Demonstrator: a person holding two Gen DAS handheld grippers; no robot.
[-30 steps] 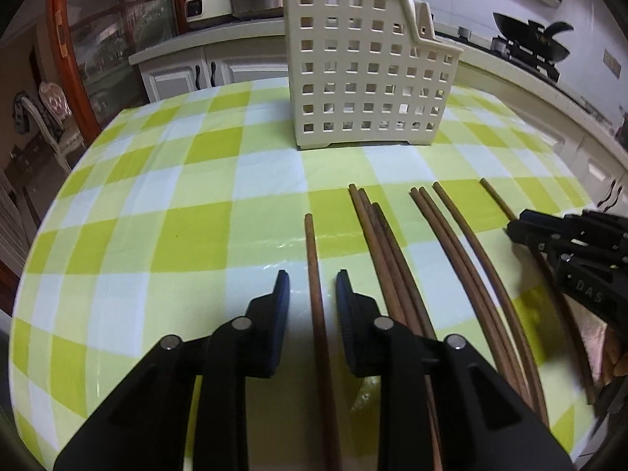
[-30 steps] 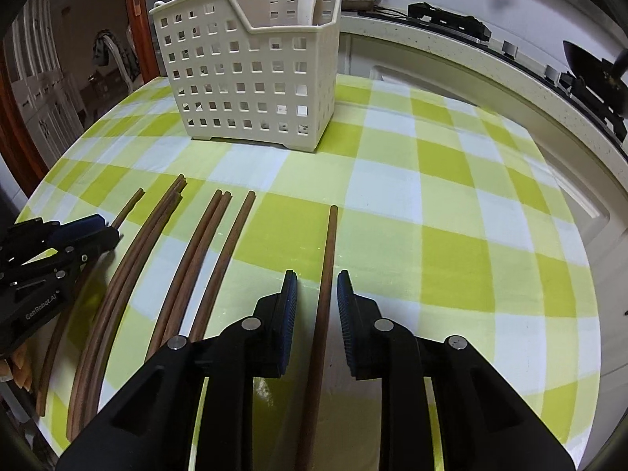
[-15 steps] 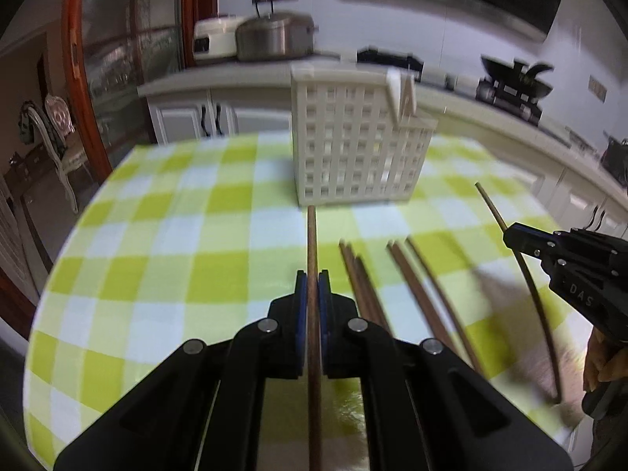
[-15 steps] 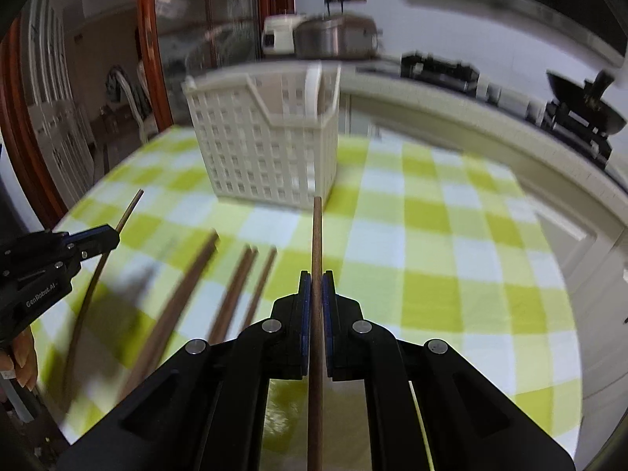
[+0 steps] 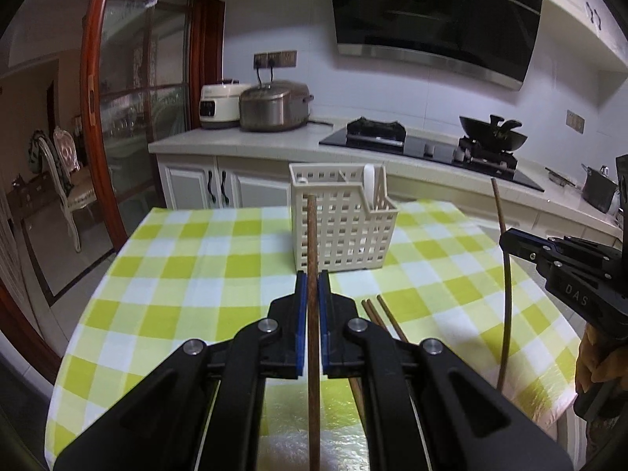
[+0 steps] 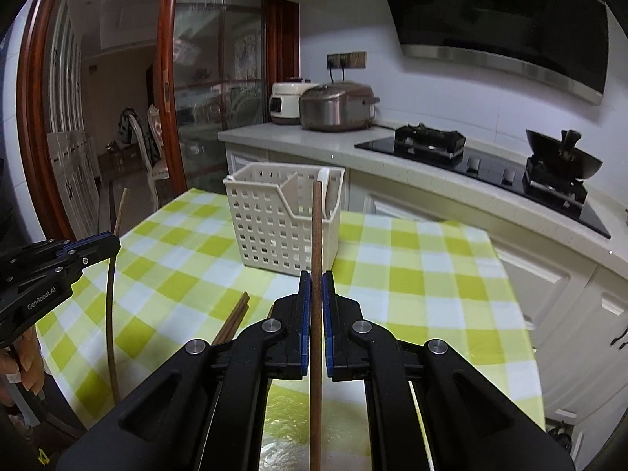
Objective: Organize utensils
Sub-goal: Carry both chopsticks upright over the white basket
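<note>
Pinching a long, thin, dark-brown wooden chopstick [image 5: 313, 259] between its blue-lined pads, the left gripper [image 5: 313, 280] has its black jaws pressed tight against the stick, which runs straight up the middle of the left wrist view and ends in front of the cream perforated plastic utensil basket [image 5: 341, 219]. In the same way the right gripper [image 6: 316, 280] is clamped on a second brown wooden chopstick [image 6: 316, 243], whose tip reaches the height of the basket's rim [image 6: 251, 174] in the right wrist view. Both sticks are held clear of the table with the yellow-green and white checked cloth [image 5: 196, 274]; the basket stands upright near the table's far edge, just before the white kitchen counter [image 5: 235, 143]. A white utensil [image 5: 369, 180] already stands in the basket's right-hand compartment. More brown chopsticks [image 5: 382, 314] lie loose on the cloth between the two grippers, partly hidden by the jaws. Each gripper also shows at the edge of the other's view with its stick. On the counter sit a silver rice cooker [image 5: 274, 108] beside a white cooker [image 5: 218, 106], and further right a black wok [image 5: 492, 135] on the hob
</note>
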